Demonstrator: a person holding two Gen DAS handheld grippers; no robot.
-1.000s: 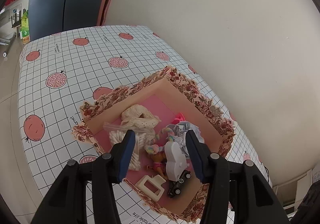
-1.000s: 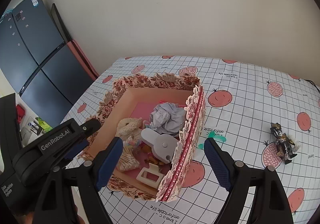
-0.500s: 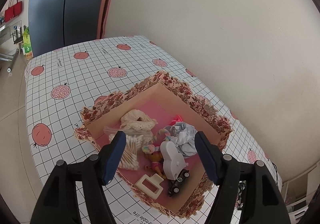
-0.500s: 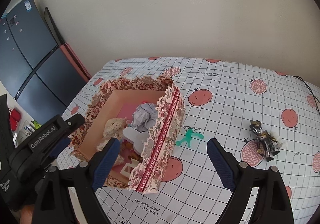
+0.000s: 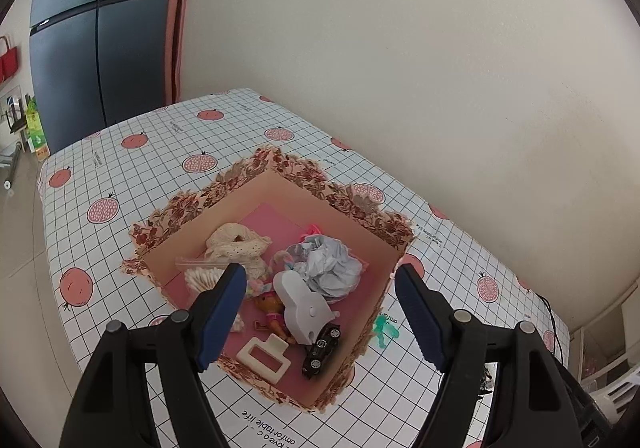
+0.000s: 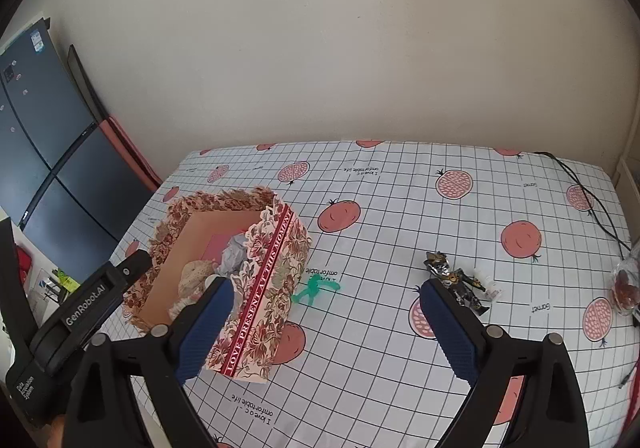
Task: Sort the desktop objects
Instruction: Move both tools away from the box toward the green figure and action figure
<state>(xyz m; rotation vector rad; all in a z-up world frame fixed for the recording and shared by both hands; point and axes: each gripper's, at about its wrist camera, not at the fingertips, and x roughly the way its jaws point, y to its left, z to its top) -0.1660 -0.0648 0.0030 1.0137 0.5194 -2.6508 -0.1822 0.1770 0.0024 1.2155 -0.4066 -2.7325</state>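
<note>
A floral cardboard box (image 5: 280, 175) stands open on the checked tablecloth. Inside lie crumpled grey paper (image 5: 328, 268), a white rabbit-shaped piece (image 5: 300, 308), a small doll (image 5: 272, 308), a black toy car (image 5: 322, 346), a white frame (image 5: 262, 356), cotton swabs (image 5: 202, 276) and a lace cloth (image 5: 236, 244). My left gripper (image 5: 320, 274) hovers over the box, its jaws opening with nothing held. A green figure (image 6: 316, 288) lies just right of the box (image 6: 260, 288), and a dark armoured figure (image 6: 456, 280) lies further right. My right gripper (image 6: 326, 288) hangs above the green figure, its jaws opening and empty.
A black cable (image 6: 588, 199) runs over the table's far right corner, and a clear bag (image 6: 626, 284) sits at the right edge. The wall borders the far side. A dark fridge (image 5: 100, 59) stands beyond the left end. The left gripper's housing (image 6: 92, 300) shows beside the box.
Both grippers have drawn back and up from the box and their jaws have widened. The right view has swung right, so the green figure now lies between its fingers.
</note>
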